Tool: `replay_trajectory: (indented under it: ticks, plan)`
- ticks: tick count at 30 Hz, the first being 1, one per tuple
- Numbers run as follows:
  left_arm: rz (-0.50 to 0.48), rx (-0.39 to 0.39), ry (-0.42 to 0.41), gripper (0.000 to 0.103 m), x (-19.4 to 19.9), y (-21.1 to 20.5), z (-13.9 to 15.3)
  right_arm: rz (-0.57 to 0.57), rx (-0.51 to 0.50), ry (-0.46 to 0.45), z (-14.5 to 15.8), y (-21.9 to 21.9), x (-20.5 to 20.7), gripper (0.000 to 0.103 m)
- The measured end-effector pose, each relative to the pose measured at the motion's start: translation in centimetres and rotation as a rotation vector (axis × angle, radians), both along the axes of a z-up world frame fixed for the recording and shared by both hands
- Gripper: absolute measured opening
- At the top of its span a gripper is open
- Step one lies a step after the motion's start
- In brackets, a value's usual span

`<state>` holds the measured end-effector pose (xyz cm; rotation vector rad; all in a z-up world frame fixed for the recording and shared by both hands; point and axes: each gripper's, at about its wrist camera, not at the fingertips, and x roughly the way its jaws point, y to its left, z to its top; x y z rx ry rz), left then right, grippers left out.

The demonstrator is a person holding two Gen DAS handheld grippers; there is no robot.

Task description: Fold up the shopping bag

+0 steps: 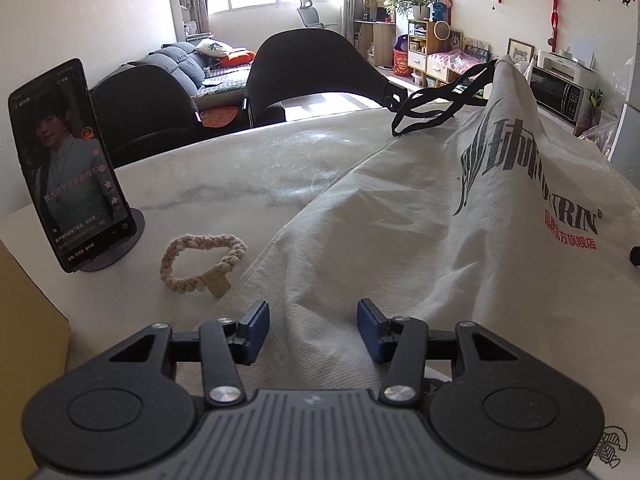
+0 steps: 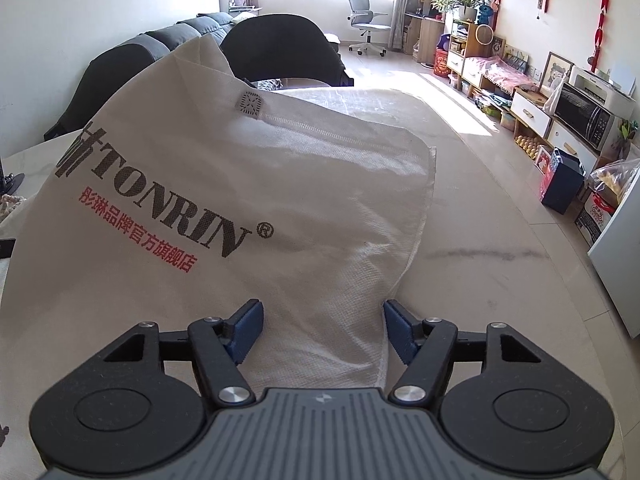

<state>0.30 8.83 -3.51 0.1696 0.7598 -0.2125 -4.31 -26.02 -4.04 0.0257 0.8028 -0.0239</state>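
Observation:
A white non-woven shopping bag [image 1: 400, 232] with dark "TONRIN" lettering lies loosely heaped on the marble table [image 1: 248, 176]; its black handles [image 1: 436, 104] trail off its far end. My left gripper [image 1: 313, 330] is open, its blue pads on either side of the bag's near left part, just above the fabric. In the right wrist view the bag [image 2: 248, 184] bulges up in front. My right gripper [image 2: 323, 330] is open, its jaws straddling the bag's near right edge.
A phone on a round stand [image 1: 68, 168] stands at the table's left, with a braided rope ring [image 1: 200, 258] beside it, close to the bag's edge. Black chairs [image 1: 308, 72] stand behind the table. Bare table [image 2: 500, 240] lies right of the bag.

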Motion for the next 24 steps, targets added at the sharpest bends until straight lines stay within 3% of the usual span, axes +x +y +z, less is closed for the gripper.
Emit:
replay_trajectory:
  ticks: [2,4,6,24]
  plan:
    - [-0.006,0.005,-0.001,0.036,-0.4,-0.2,0.1,0.014,0.001,-0.014,0.0,0.1,0.0,0.046]
    - [-0.012,0.008,0.0,0.032,-0.9,-0.3,0.2,0.021,0.0,-0.025,0.0,0.0,0.1,0.021]
    - [-0.019,0.01,0.0,0.03,-1.4,-0.5,0.3,0.026,-0.004,-0.032,0.0,-0.1,0.3,0.012]
    - [-0.091,0.023,0.002,0.022,-4.9,-2.0,1.1,0.042,-0.131,-0.15,0.6,-1.2,2.8,0.006]
